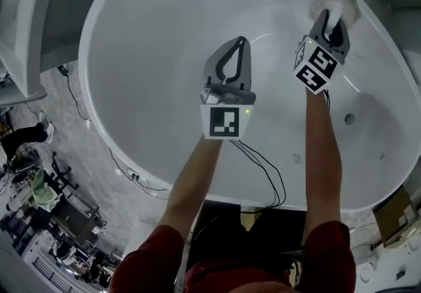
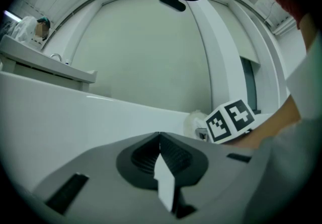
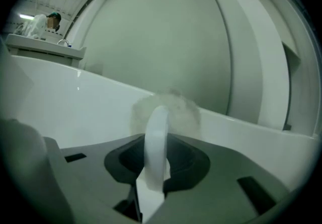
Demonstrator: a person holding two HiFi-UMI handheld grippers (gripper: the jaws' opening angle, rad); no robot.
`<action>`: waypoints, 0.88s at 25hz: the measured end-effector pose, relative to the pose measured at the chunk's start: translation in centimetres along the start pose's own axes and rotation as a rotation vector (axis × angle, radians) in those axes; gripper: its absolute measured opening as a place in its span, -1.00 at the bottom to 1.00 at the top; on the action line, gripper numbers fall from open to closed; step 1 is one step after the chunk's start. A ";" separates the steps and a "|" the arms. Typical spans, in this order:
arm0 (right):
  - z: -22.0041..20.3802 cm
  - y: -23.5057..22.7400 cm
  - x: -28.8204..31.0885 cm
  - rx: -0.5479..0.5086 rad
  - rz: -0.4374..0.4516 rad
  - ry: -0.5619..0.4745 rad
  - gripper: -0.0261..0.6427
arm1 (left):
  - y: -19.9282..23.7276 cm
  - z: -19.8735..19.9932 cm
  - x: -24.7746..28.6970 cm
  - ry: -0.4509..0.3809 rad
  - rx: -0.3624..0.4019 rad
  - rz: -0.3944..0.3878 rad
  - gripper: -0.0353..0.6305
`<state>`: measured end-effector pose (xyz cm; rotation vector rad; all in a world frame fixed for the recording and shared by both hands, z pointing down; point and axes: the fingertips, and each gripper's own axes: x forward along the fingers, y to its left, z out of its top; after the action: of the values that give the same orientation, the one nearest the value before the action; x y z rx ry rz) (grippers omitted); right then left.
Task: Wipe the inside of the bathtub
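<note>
Brush (image 1: pixel 336 3) in right gripper (image 1: pixel 333 22), handle along jaws, head toward bathtub (image 1: pixel 164 41) rim.

Arms outstretched, left gripper (image 1: pixel 241 42) with jaws together, right gripper (image 1: pixel 331 17) clamping a handle (image 3: pixel 157 135).

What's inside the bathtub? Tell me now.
Both grippers: left gripper shut, empty; right gripper clamping a fluffy white scrubber. The drain shows. Hidden: bathtub wall beneath the scrubber.

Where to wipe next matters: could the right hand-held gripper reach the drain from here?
Probably yes. The right hand-held gripper, shut on the fluffy scrubber at the far wall, has only bare bathtub between it and the drain; the left hand-held gripper hangs aside.
</note>
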<state>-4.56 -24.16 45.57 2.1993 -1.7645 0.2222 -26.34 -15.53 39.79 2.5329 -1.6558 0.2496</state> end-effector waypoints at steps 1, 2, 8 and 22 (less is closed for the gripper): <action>0.5 1.9 0.4 -0.010 0.020 -0.001 -0.64 | 1.2 0.1 -0.1 -0.003 -0.010 0.007 -0.84; 1.0 3.4 0.7 -0.014 0.036 -0.001 -0.64 | 2.1 0.3 -0.1 -0.009 -0.014 0.012 -0.84; 3.5 8.0 2.0 -0.027 0.110 0.001 -0.64 | 3.6 0.8 -0.7 -0.005 -0.015 0.018 -0.84; 5.7 15.3 1.9 -0.092 0.335 0.070 -0.64 | 5.1 2.7 -3.2 -0.034 -0.086 0.074 -0.84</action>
<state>-19.38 -30.77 43.02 1.8008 -2.0512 0.2827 -32.05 -15.21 36.50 2.4308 -1.7354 0.1389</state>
